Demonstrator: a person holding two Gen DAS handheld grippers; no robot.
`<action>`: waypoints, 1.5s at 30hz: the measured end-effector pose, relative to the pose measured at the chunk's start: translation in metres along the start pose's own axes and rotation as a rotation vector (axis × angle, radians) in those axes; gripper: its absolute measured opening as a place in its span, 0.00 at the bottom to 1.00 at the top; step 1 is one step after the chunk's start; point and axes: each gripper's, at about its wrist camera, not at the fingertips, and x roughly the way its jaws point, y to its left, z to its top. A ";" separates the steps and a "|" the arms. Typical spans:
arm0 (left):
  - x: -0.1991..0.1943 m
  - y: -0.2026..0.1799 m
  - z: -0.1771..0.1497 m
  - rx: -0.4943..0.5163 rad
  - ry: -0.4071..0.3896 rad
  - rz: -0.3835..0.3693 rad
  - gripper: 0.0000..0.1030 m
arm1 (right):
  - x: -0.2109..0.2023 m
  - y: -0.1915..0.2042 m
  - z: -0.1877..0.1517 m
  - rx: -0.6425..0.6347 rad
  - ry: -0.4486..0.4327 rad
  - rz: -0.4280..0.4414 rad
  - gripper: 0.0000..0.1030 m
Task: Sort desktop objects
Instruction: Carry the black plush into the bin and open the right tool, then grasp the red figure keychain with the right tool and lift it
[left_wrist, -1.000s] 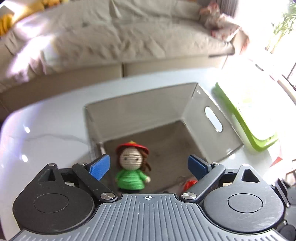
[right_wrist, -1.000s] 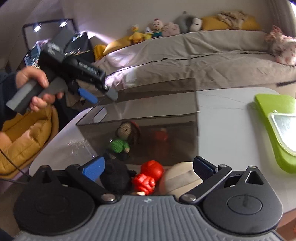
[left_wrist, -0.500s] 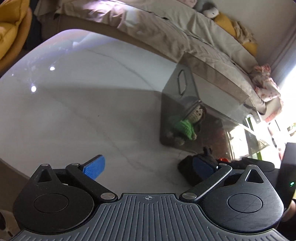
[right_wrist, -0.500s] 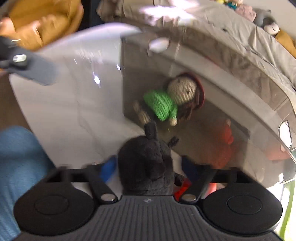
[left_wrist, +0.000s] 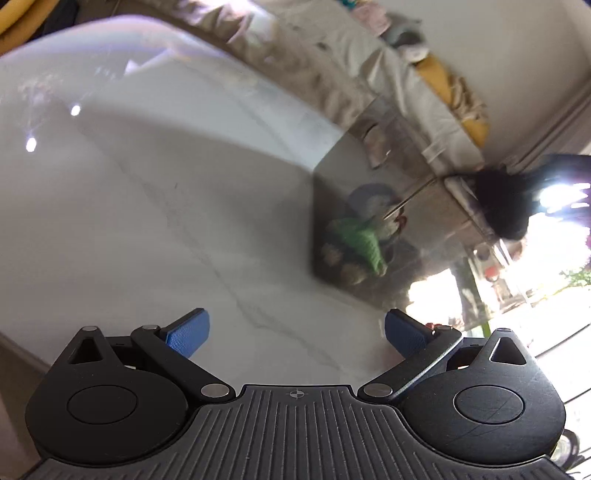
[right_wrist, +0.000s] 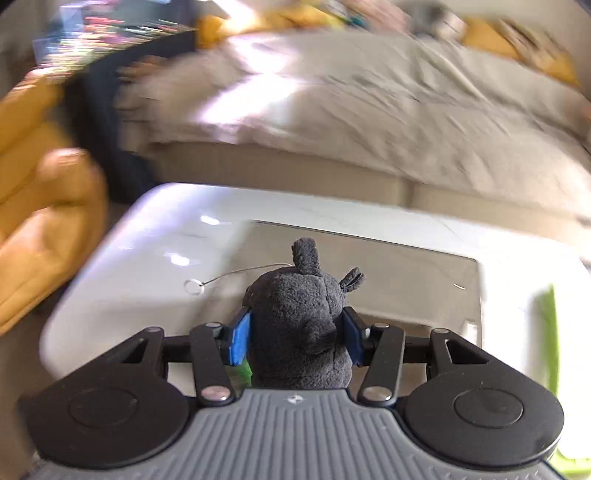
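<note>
- Now the right gripper (right_wrist: 295, 338) has the grey plush (right_wrist: 301, 325) pinched between its blue pads (right_wrist: 238, 339), where a second ago its jaws stood wide over a cluster of toys on the table (right_wrist: 155, 236).
- The plush has come up off the table and hangs over the bin (right_wrist: 424, 266), so a drop into it looks like the next step.
- The left gripper (left_wrist: 293, 334) is wide open with nothing between its fingers; it has swung away from the bin's mouth to the bare table (left_wrist: 147, 206) beside the bin.
- The doll (left_wrist: 364, 236) it was hovering over lies inside the bin (left_wrist: 332, 221), seen through the wall, so one item seems sorted.
- The plush is soft, nubby fleece, rounded, with a stubby ear and a thin wire loop (right_wrist: 194, 286) trailing off.
- The bin is smoky, translucent, hard plastic with straight walls; the table is glossy white marble with faint veins.
- The doll is crocheted, with a green dress; blur hides its finer detail, perhaps a hat.
</note>
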 end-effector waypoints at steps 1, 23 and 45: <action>-0.001 -0.001 -0.001 0.007 -0.006 0.011 1.00 | 0.024 -0.008 0.003 0.040 0.064 -0.033 0.52; 0.002 -0.015 -0.006 0.014 -0.024 0.038 1.00 | 0.106 -0.008 -0.010 0.121 0.297 -0.074 0.57; 0.018 -0.050 -0.013 0.219 0.067 0.233 1.00 | 0.005 -0.016 -0.123 0.161 0.256 -0.052 0.52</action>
